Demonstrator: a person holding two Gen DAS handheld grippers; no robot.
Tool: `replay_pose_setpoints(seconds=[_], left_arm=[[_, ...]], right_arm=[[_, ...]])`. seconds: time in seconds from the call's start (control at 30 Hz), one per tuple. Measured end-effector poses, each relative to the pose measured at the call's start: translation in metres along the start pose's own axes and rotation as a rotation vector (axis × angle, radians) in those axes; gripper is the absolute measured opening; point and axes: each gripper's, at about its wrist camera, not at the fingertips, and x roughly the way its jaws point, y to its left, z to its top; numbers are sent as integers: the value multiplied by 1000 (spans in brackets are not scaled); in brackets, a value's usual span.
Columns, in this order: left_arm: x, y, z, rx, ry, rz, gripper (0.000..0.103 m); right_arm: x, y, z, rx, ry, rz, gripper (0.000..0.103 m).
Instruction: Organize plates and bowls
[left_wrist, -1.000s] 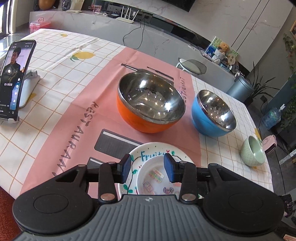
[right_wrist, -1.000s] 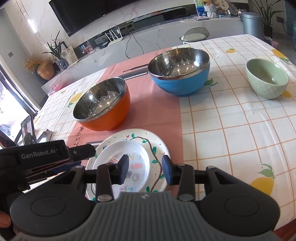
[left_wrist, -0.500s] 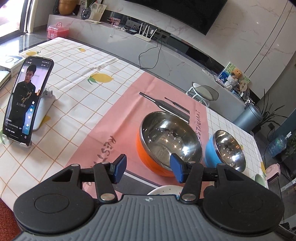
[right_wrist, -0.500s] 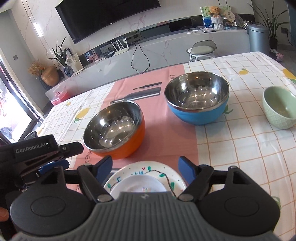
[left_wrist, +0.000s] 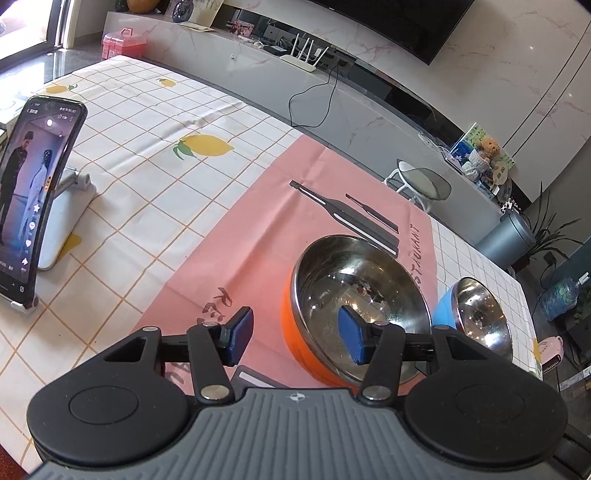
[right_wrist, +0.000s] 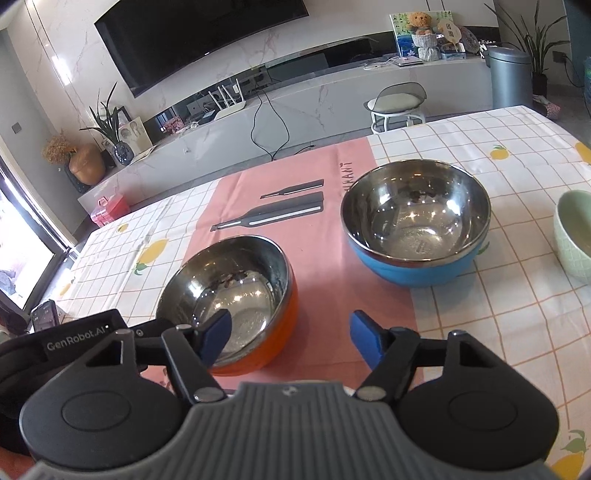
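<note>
Orange bowl (left_wrist: 332, 354), steel-lined, sits on the pink runner (left_wrist: 258, 236) of the surface, blue bowl (left_wrist: 476, 317) just beyond. Left tongs (left_wrist: 295, 338) wide, empty, straddling its near rim without contact.

Right view: right tongs (right_wrist: 286, 338) wide, having just narrowed, nothing between. Orange bowl (right_wrist: 236, 288) near-left, blue bowl (right_wrist: 413, 225) farther right, green bowl (right_wrist: 574, 236) at the edge.

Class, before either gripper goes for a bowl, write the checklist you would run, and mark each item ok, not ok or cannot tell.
1. Left gripper empty, jaws apart: ok.
2. Right gripper empty, jaws apart after just narrowing: ok.
3. Orange bowl upright and holding nothing: ok.
4. Blue bowl upright and holding nothing: ok.
5. Green bowl fully in view: not ok, cut off by the frame edge.
6. Plates stacked: cannot tell, out of view.
</note>
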Motion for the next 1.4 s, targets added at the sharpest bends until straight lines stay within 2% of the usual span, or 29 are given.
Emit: replay_pose_setpoints(seconds=[0.1, 0.2, 0.33, 0.4, 0.43, 0.53, 0.77, 1.1, 1.4], left_arm=[[10, -3, 6, 9, -1, 11, 55], [17, -5, 10, 29, -4, 17, 43], [25, -8, 11, 51, 8, 11, 26], [26, -9, 10, 64, 5, 19, 22], [26, -10, 10, 70, 3, 23, 19], [24, -9, 11, 77, 3, 28, 15], [3, -16, 12, 87, -15, 15, 15], [-43, -41, -10, 129, -32, -21, 15], [-75, -83, -44, 246, -33, -71, 15]], right_arm=[[12, 3, 6, -4, 8, -17, 59], [21, 5, 11, -5, 11, -27, 51], [31, 6, 13, -15, 27, -28, 32], [35, 6, 12, -12, 44, -20, 19], [37, 6, 12, -7, 49, -14, 17], [37, 8, 10, -12, 44, -22, 16], [21, 8, 12, 3, 25, -3, 16], [-37, -9, 2, 47, -39, 17, 15], [-97, -45, -17, 117, -107, 12, 15]])
